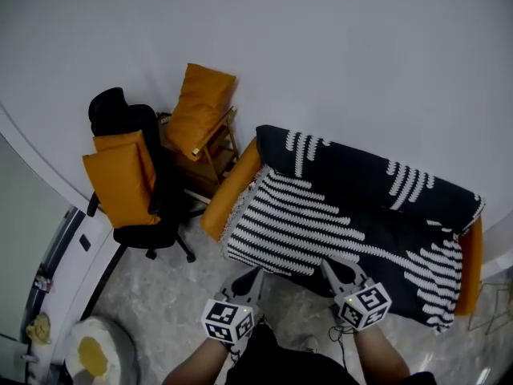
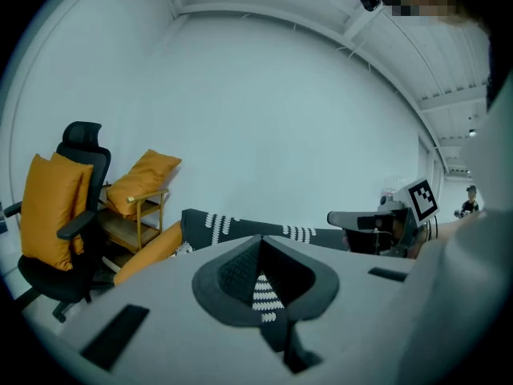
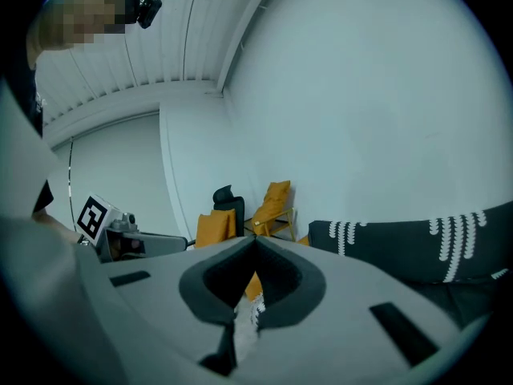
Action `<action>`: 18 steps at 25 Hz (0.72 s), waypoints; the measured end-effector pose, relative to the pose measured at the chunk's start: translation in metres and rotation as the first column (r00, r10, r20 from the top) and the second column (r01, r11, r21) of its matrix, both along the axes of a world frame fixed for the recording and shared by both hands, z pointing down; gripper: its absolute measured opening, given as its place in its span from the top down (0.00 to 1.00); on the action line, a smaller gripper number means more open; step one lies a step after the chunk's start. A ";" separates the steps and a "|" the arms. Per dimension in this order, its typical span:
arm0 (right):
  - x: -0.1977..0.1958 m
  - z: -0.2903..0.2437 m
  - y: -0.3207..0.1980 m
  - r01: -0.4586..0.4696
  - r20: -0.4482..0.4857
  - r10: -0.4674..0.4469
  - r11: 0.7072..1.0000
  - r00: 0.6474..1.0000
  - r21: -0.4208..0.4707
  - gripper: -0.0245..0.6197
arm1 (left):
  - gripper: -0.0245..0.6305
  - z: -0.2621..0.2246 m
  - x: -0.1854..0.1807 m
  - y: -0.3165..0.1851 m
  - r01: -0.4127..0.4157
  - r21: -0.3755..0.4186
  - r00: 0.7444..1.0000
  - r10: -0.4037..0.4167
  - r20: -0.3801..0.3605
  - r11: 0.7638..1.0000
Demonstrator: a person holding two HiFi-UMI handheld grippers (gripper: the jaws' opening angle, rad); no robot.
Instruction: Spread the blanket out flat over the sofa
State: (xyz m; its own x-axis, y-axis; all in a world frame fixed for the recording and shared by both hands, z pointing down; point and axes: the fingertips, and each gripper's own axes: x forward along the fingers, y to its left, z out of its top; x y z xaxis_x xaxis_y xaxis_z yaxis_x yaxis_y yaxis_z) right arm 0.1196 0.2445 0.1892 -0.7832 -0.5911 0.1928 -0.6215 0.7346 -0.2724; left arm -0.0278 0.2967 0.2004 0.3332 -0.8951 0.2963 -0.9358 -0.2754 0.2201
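Observation:
A black blanket with white stripe patterns [image 1: 345, 207] lies spread over the orange sofa [image 1: 228, 187], covering its back and seat and hanging down the front. An orange arm shows at each end. Both grippers hover in front of the sofa's lower edge, pointing at it. My left gripper [image 1: 256, 274] is shut with nothing in it, just short of the blanket's front hem. My right gripper [image 1: 325, 263] is shut and empty too, its tip over the hem. In the left gripper view the closed jaws [image 2: 260, 237] face the blanket [image 2: 240, 224]. The right gripper view shows the shut jaws [image 3: 256, 237] and the blanket [image 3: 417, 243] to the right.
A black office chair [image 1: 152, 215] carrying an orange cushion [image 1: 120, 175] stands left of the sofa. Behind it is a wooden side table [image 1: 216, 155] with another orange cushion [image 1: 200, 107]. A round white bin [image 1: 92, 355] sits at bottom left. The wall runs behind the sofa.

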 end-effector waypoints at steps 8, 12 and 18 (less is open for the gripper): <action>0.023 0.011 0.061 0.146 0.011 -0.145 0.989 0.989 -0.018 0.96 | 0.96 -0.004 0.038 0.079 0.120 -0.021 0.993 -0.120 0.004 0.993; 0.005 0.008 0.082 0.194 0.010 -0.194 0.981 0.981 -0.014 0.96 | 0.96 -0.001 0.024 0.113 0.169 -0.030 0.986 -0.169 0.013 0.985; -0.040 0.009 0.122 0.229 -0.006 -0.229 0.973 0.973 0.001 0.96 | 0.96 -0.002 -0.019 0.157 0.195 -0.016 0.981 -0.195 0.003 0.981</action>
